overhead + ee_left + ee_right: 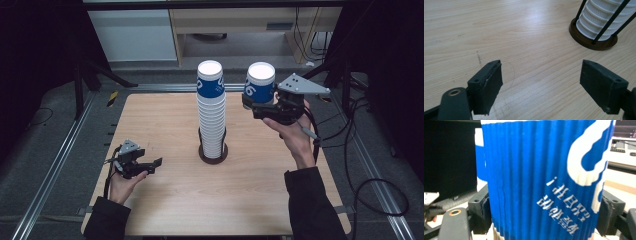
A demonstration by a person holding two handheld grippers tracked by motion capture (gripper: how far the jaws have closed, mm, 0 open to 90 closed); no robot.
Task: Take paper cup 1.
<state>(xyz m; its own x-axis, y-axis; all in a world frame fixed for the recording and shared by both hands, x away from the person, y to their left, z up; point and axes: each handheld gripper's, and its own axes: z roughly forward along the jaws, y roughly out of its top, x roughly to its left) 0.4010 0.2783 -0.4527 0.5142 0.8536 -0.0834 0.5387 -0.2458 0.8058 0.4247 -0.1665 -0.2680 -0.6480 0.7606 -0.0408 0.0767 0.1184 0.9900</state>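
A tall stack of white ribbed paper cups (212, 120) stands upside down in a black wire holder with a round brown base (213, 156) at the table's middle. Its top cup is blue and white (210, 84). To the right of the stack's top, my right gripper (250, 104) is shut on a single blue cup (260, 82), held bottom up in the air. That cup (536, 177) sits close between both pads in the right gripper view. My left gripper (152, 165) rests low at the table's left, open, with nothing between its jaws (541, 82).
The wooden table (170, 200) is bare around the holder (589, 41). Black cables trail off the table's right side (360, 165). Metal rails run along the floor on both sides, and cabinets stand beyond the far edge.
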